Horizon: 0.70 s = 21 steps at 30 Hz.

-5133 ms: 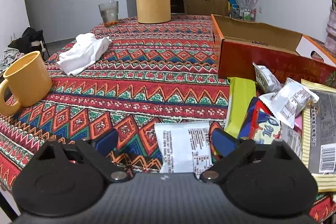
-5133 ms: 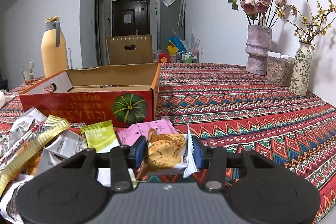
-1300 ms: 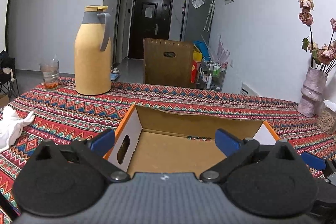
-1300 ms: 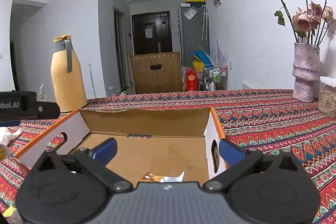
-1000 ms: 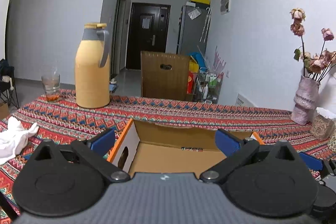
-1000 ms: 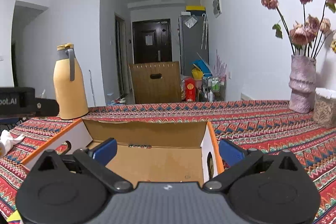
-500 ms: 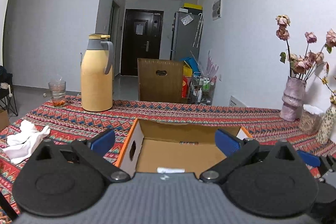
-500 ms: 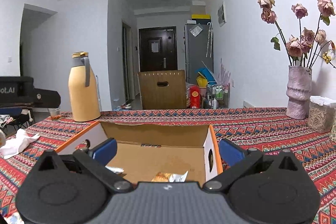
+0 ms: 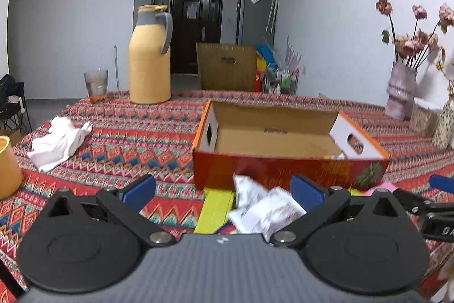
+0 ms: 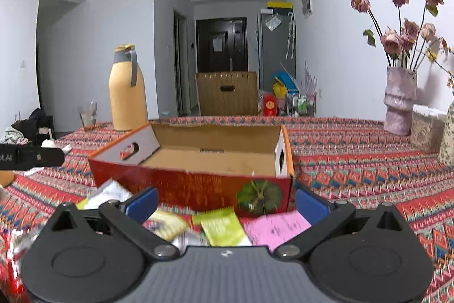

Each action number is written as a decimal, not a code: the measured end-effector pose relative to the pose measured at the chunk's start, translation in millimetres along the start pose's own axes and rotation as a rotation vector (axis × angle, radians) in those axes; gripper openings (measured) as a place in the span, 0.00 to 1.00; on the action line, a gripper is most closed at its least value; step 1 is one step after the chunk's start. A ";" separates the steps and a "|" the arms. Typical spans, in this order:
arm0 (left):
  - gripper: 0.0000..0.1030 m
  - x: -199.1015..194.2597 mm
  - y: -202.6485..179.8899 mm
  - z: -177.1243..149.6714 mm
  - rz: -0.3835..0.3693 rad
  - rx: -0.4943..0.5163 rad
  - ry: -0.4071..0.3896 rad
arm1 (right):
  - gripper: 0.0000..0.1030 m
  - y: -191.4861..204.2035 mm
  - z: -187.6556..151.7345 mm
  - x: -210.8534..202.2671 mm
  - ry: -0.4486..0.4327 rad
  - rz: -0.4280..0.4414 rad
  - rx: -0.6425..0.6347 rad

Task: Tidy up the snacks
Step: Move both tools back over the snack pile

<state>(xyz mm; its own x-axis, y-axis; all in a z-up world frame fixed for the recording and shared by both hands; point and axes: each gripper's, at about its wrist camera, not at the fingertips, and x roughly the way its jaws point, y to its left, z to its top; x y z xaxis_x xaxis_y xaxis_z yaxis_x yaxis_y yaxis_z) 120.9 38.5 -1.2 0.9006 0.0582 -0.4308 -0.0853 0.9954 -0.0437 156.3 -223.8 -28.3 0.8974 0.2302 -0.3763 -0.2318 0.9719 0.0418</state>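
An open red cardboard box [image 9: 283, 172] with a pumpkin print stands on the patterned tablecloth; it also shows in the right wrist view [image 10: 198, 183]. Loose snack packets lie in front of it: white packets [image 9: 264, 209], a yellow-green packet [image 9: 215, 209], and in the right wrist view a green packet [image 10: 221, 226], a pink packet [image 10: 275, 226] and a yellowish packet [image 10: 167, 223]. My left gripper [image 9: 222, 190] is open and empty, above the white packets. My right gripper [image 10: 225, 203] is open and empty, above the green and pink packets.
A yellow thermos [image 9: 150, 58] and a glass [image 9: 96, 84] stand at the table's far side. A white cloth [image 9: 59, 141] and a yellow mug [image 9: 7, 166] are at the left. Flower vases [image 10: 400, 101] and a jar [image 10: 425, 129] stand at the right.
Both grippers have pulled back from over the box towards the near table edge. The box front and the loose packets have come into view below the fingers.
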 end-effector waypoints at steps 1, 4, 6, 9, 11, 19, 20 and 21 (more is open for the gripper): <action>1.00 -0.4 1.3 -3.2 0.001 0.001 0.005 | 1.00 -0.6 -2.9 -1.8 0.008 0.000 0.001; 1.00 -3.3 3.7 -14.0 -0.002 0.003 0.021 | 1.00 -1.6 -12.0 -8.5 0.031 0.000 0.005; 1.00 -2.4 3.6 -19.3 -0.003 0.002 0.038 | 1.00 -3.0 -16.2 -11.9 0.042 0.007 0.002; 1.00 0.3 3.2 -25.1 -0.007 -0.002 0.063 | 1.00 -1.6 -23.2 -16.5 0.057 0.008 -0.007; 1.00 0.0 1.4 -27.5 -0.012 0.000 0.069 | 1.00 1.1 -28.3 -19.4 0.066 0.010 -0.017; 1.00 -10.7 -2.0 -34.8 -0.030 0.007 0.066 | 0.95 17.4 -42.3 -28.9 0.078 0.026 -0.071; 1.00 -11.9 -1.3 -35.8 -0.030 0.006 0.067 | 0.93 19.0 -44.3 -29.7 0.078 0.027 -0.078; 1.00 -13.1 -0.7 -37.0 -0.028 0.004 0.069 | 0.88 20.6 -46.5 -30.0 0.078 0.023 -0.087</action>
<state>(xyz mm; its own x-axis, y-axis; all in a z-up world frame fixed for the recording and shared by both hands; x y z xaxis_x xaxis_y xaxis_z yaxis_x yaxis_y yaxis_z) 93.5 34.2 -28.9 0.8711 0.0246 -0.4905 -0.0580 0.9969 -0.0529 107.1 -213.0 -59.2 0.8603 0.2444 -0.4473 -0.2867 0.9576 -0.0282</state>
